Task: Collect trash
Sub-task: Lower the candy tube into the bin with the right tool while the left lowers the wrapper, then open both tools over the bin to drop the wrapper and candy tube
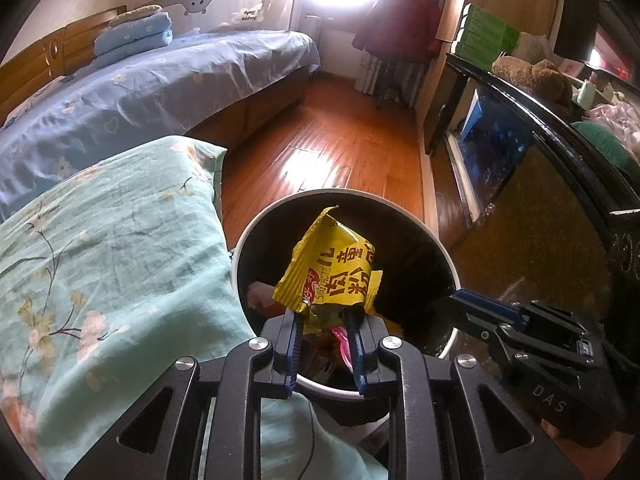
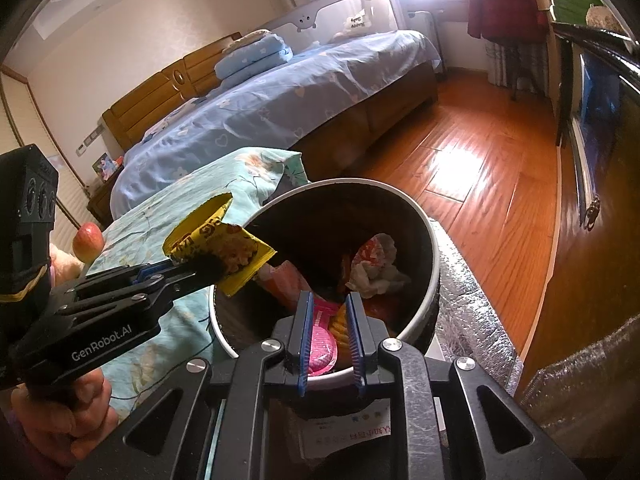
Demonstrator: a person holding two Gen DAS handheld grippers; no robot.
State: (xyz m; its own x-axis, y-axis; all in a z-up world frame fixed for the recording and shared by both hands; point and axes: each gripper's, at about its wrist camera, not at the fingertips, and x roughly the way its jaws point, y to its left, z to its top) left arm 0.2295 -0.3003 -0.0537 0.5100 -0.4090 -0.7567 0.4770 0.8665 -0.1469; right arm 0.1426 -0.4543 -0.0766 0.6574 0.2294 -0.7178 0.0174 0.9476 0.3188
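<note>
While the blue-sheeted bed (image 2: pixel 288 92) fills the background, a round trash bin (image 1: pixel 420 232) stands on the wooden floor beside a teal floral pillow (image 1: pixel 112 248). Over its mouth, the left gripper (image 1: pixel 326 312) pinches a yellow snack wrapper (image 1: pixel 332 268) by its lower edge. The right gripper (image 2: pixel 329 300) stands slightly parted, holding nothing, above a pink packet (image 2: pixel 320 344) inside.

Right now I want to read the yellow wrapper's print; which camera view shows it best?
The left wrist view: the yellow wrapper faces the lens above the bin, its print large between the left gripper jaws. The right wrist view shows that wrapper from the side, crumpled, its print mostly hidden.
</note>
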